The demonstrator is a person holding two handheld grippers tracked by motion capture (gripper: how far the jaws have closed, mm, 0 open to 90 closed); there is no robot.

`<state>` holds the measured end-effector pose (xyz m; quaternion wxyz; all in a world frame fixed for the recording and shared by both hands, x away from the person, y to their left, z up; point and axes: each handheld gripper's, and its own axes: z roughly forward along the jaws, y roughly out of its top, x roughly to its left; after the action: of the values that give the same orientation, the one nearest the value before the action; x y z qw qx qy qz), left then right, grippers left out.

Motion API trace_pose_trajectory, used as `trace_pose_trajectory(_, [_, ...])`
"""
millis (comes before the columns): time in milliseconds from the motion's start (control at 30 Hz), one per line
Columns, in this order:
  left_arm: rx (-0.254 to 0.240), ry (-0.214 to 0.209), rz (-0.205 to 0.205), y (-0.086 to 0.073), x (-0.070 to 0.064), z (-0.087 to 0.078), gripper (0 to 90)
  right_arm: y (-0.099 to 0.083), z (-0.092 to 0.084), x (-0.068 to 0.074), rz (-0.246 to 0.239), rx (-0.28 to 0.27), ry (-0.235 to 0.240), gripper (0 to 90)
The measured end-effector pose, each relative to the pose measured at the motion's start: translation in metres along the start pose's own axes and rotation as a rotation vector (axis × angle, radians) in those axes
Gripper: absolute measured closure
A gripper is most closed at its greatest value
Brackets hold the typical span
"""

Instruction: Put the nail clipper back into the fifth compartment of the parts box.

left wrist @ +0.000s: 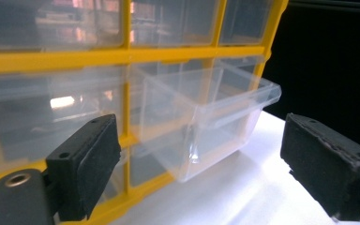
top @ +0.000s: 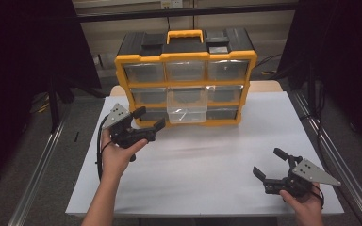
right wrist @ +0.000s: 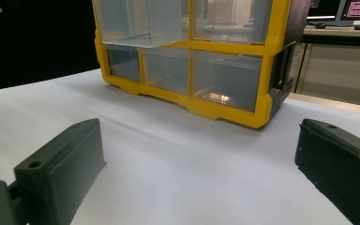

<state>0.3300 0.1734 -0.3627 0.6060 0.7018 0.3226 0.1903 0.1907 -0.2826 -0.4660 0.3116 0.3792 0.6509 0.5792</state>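
A yellow-and-black organizer cabinet (top: pixel 186 56) with clear drawers stands at the back of the white table (top: pixel 207 165). Its centre drawer (top: pixel 186 110) is pulled out toward me and looks empty. My left gripper (top: pixel 149 117) hovers open at the cabinet's lower left corner, to the left of that drawer, with nothing between its jaws. In the left gripper view the pulled-out drawer (left wrist: pixel 206 122) lies ahead between the wide-apart jaws of the left gripper (left wrist: pixel 201 178). My right gripper (top: pixel 268 162) rests open near the table's front right, far from the cabinet (right wrist: pixel 225 108).
A yellow carry handle (top: pixel 185 35) tops the cabinet. Metal rails (top: pixel 37 179) run along both sides of the table. Dark curtains hang left and right. White tabletop lies between the two grippers and in front of the cabinet.
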Motion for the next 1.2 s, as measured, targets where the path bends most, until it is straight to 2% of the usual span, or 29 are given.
trace_pose_trajectory(33, [0.0, 0.0, 0.0, 0.0, 0.0, 0.0, 11.3, 0.0, 0.0, 0.0, 0.0, 0.0, 0.0, 0.9])
trace_pose_trajectory(67, [0.005, 0.001, 0.003, -0.006, 0.001, -0.002, 10.3, 0.0, 0.0, 0.0, 0.0, 0.002, 0.002, 0.8])
trace_pose_trajectory(167, [0.024, 0.004, 0.033, -0.014, 0.002, -0.004, 7.9, 0.0, 0.0, 0.0, -0.003, 0.001, 0.002, 0.8])
trace_pose_trajectory(300, [0.015, -0.013, 0.027, -0.028, 0.005, -0.009, 6.5, 0.001, -0.001, 0.0, -0.006, -0.002, 0.002, 0.8])
trace_pose_trajectory(333, [0.023, -0.005, 0.027, -0.03, 0.005, -0.011, 6.3, 0.001, -0.001, 0.0, -0.005, -0.005, 0.0, 0.8])
trace_pose_trajectory(367, [0.009, -0.015, 0.024, -0.033, 0.006, -0.011, 6.2, 0.001, -0.001, 0.0, -0.003, -0.007, -0.003, 0.8])
trace_pose_trajectory(433, [0.02, -0.009, 0.027, -0.036, 0.007, -0.015, 5.5, 0.001, -0.001, 0.001, 0.001, -0.003, 0.001, 0.9])
trace_pose_trajectory(467, [0.017, -0.02, 0.032, -0.039, 0.008, -0.017, 5.5, 0.001, -0.001, 0.001, 0.001, -0.003, 0.002, 0.8])
trace_pose_trajectory(667, [0.003, -0.002, -0.012, -0.054, 0.016, -0.029, 5.5, 0.001, -0.002, -0.001, -0.005, -0.007, 0.0, 0.8])
trace_pose_trajectory(767, [0.01, 0.013, -0.016, -0.06, 0.02, -0.035, 5.9, 0.001, -0.001, 0.0, -0.002, -0.006, 0.0, 0.8])
trace_pose_trajectory(800, [0.003, 0.012, -0.032, -0.062, 0.021, -0.037, 5.9, 0.001, -0.001, 0.0, -0.004, -0.006, 0.003, 0.8])
trace_pose_trajectory(1000, [0.011, 0.014, -0.019, -0.072, 0.029, -0.048, 5.8, 0.001, -0.001, 0.0, -0.002, -0.004, 0.0, 0.8])
trace_pose_trajectory(1033, [0.001, 0.021, -0.037, -0.074, 0.028, -0.049, 5.7, 0.001, -0.002, 0.0, -0.003, -0.003, 0.0, 0.8])
trace_pose_trajectory(1067, [0.005, 0.02, -0.033, -0.075, 0.03, -0.051, 5.5, 0.001, -0.002, 0.0, -0.003, -0.004, 0.001, 0.8])
trace_pose_trajectory(1100, [-0.007, 0.026, -0.049, -0.076, 0.029, -0.051, 5.4, 0.001, -0.002, 0.0, -0.003, -0.004, -0.001, 0.8])
trace_pose_trajectory(1200, [-0.011, 0.031, -0.045, -0.079, 0.032, -0.056, 5.2, 0.001, -0.002, 0.0, -0.003, -0.006, -0.001, 0.8])
